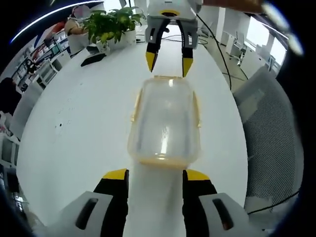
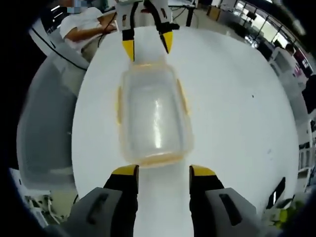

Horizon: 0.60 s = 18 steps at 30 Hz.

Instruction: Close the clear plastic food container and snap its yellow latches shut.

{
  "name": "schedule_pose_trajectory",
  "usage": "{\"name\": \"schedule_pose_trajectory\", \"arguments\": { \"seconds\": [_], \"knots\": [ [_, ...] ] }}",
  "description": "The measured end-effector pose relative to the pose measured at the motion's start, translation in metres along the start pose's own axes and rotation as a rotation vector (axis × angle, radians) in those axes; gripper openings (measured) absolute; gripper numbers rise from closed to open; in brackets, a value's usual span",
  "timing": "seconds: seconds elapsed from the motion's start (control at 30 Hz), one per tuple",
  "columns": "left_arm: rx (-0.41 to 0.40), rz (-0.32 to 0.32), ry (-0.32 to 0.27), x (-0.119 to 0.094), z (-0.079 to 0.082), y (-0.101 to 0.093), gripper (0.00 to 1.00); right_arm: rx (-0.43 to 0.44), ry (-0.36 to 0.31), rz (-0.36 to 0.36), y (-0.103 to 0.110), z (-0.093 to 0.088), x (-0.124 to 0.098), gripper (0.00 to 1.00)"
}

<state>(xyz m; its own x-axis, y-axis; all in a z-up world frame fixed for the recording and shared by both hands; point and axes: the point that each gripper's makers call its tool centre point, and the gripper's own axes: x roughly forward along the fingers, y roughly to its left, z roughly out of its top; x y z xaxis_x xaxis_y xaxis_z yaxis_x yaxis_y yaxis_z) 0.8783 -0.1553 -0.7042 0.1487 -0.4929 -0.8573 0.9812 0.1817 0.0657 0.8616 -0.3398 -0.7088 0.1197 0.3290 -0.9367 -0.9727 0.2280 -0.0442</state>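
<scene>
While the container (image 1: pixel 165 121) is flanked endwise on the white surface (image 1: pixel 79 128), both grippers' fingers (image 1: pixel 114 190) are spread, empty. A plant (image 1: pixel 111 22) and chair (image 1: pixel 274 133) are seen nearby.

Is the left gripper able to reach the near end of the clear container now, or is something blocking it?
Probably yes. The left gripper is open and faces the container end-on, with bare white table between. The right gripper waits at the far end.

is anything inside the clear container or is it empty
Empty: through the clear container the white table shows, with nothing inside.
</scene>
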Motion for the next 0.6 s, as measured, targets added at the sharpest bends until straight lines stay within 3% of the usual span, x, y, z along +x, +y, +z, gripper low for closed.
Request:
{"name": "schedule_pose_trajectory", "arguments": {
  "seconds": [0.37,0.6],
  "knots": [
    [-0.085,0.092,-0.001,-0.0057,-0.0037,0.0038,0.34,0.156,-0.056,-0.068,0.0002,0.0039,-0.0040,0.39],
    [-0.229,0.139,-0.032,-0.0053,-0.0063,0.0032,0.33,0.288,-0.123,-0.121,-0.0016,0.0092,-0.0042,0.39]
  ]
}}
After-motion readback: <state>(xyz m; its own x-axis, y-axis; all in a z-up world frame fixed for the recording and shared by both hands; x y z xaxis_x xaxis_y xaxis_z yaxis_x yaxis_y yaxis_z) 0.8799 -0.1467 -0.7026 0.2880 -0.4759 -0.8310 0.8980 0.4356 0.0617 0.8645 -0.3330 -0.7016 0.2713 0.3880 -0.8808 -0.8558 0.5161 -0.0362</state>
